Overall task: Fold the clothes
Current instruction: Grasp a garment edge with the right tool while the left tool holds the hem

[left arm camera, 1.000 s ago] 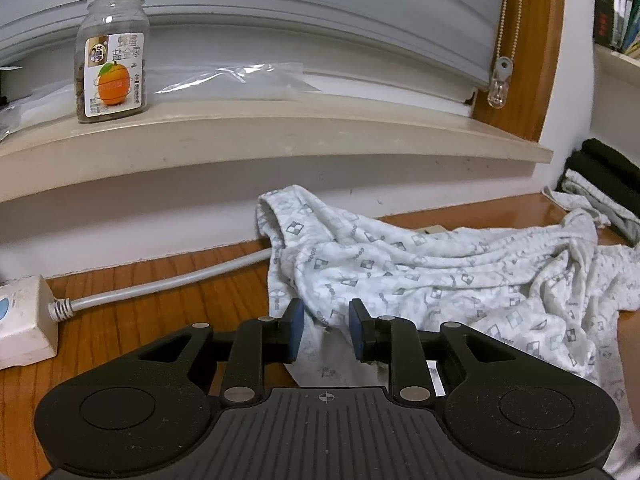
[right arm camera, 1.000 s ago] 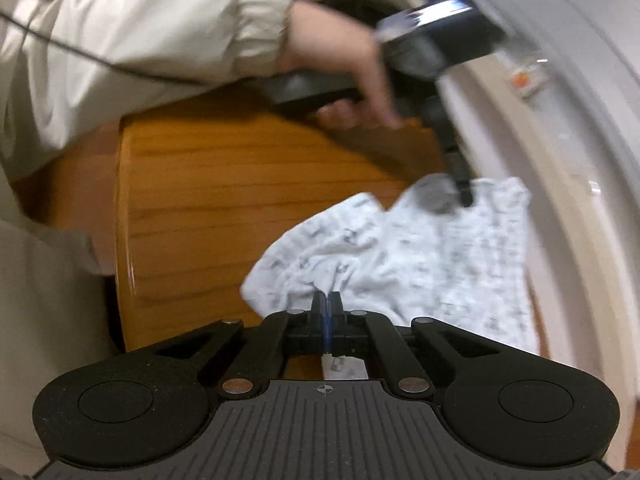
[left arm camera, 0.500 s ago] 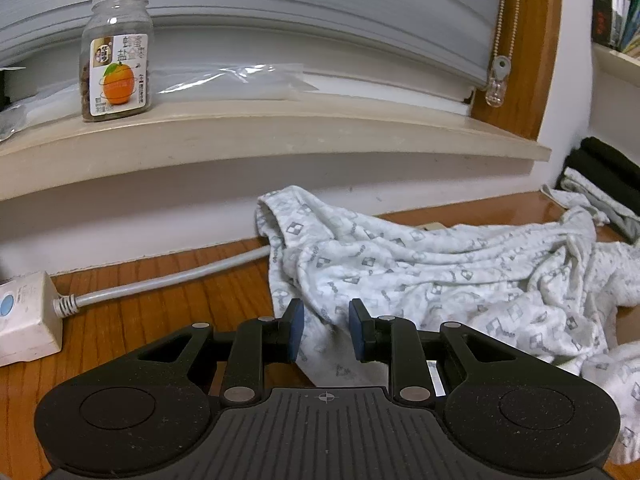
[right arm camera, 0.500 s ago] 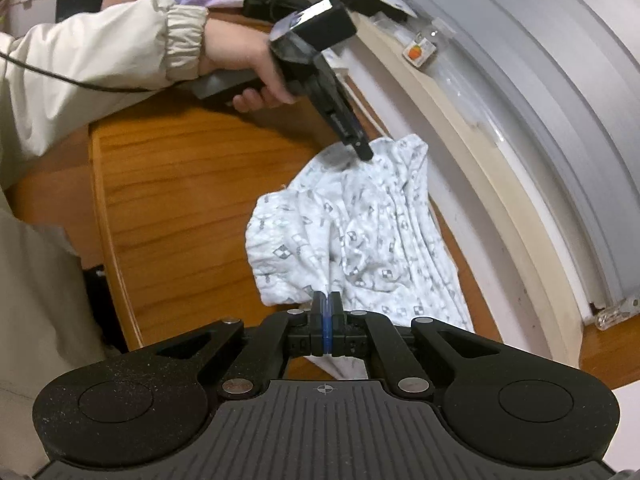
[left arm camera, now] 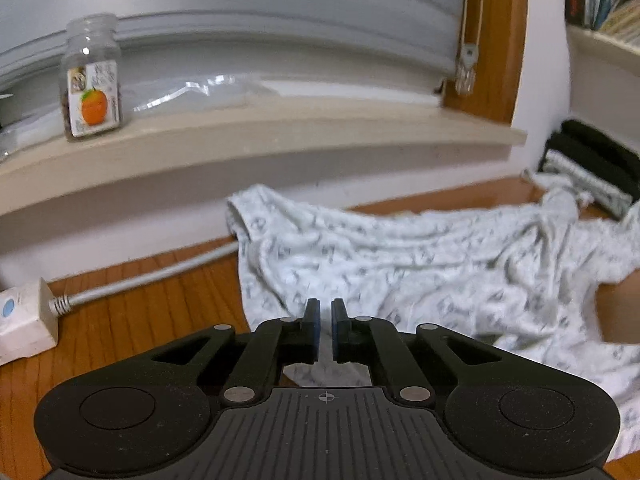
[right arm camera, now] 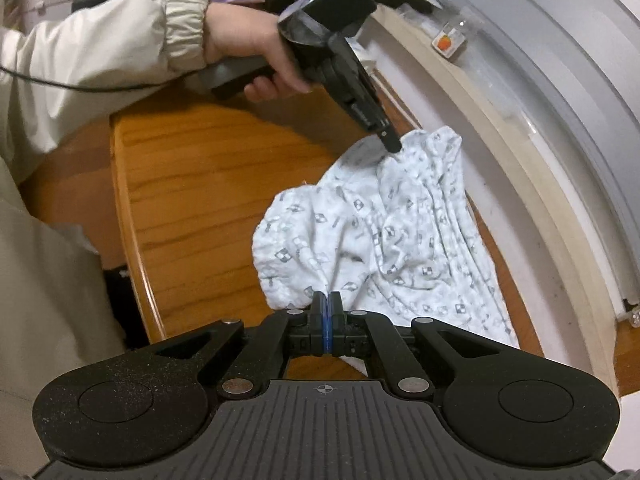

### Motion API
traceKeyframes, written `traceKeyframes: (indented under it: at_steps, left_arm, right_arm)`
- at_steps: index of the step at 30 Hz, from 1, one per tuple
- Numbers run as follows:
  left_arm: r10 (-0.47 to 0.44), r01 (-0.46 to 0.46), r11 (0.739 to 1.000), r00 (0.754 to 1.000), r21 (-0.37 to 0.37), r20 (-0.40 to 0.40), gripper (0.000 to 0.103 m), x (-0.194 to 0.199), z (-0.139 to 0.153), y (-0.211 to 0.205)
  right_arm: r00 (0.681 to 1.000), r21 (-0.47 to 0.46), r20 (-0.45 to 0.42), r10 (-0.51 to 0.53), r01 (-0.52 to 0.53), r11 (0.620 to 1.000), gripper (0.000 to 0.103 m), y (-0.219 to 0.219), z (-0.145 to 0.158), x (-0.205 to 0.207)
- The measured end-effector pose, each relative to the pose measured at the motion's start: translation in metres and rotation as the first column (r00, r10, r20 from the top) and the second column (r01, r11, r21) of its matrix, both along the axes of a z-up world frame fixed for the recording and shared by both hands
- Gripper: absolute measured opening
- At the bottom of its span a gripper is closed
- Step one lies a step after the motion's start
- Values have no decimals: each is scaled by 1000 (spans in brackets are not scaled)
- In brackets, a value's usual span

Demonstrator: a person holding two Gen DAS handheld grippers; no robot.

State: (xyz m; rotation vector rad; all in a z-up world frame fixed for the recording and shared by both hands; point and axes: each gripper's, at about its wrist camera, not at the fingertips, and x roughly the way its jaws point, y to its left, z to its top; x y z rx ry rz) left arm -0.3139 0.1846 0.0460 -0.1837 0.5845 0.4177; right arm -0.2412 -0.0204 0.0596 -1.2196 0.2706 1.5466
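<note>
The right gripper point(right arm camera: 326, 304) has its blue pads pressed together on a pinch of the white patterned garment point(right arm camera: 384, 236) at the garment's near edge, the cloth rising to the fingertips in a small peak. The left gripper point(left arm camera: 325, 314) has just been closing; its jaws now stand at a narrow slit with the garment's left hem running between the fingers, though from its own camera I cannot tell whether the pads press on the cloth; in the right wrist view its tip sits down on the garment's far corner. The wooden table point(right arm camera: 192, 200) carries the garment, which lies crumpled and stretched between the two grippers, close to the wall below the window sill point(left arm camera: 256, 136). A hand point(right arm camera: 248, 46) in a beige sleeve point(right arm camera: 120, 40) holds the left gripper's handle. On the sill stands a clear bottle point(left arm camera: 94, 80) with an orange on its label. A white power strip point(left arm camera: 24, 324) with its grey cable point(left arm camera: 144, 280) lies at the table's left. Dark folded clothes point(left arm camera: 592, 156) are stacked at far right.
</note>
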Motion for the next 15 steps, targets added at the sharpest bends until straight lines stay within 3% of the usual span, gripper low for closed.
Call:
traceKeyframes:
  at_steps: [3,7,15]
  left_arm:
    - [-11,11,1000,999,10,-31,5,6,-3,-1]
    - [-15,15,1000,999,8,-44,5,8,-6,0]
    - [-22,23,1000,997,11,-74,5,14,-8,1]
  right_arm:
    - [1000,-10,23,12,-12,1000,5,3,0,-4]
    - [999,8,21,42,-42,999,23,5,9,-12]
    - [995,-18,-31,100,-101,995,27,33,4,-36]
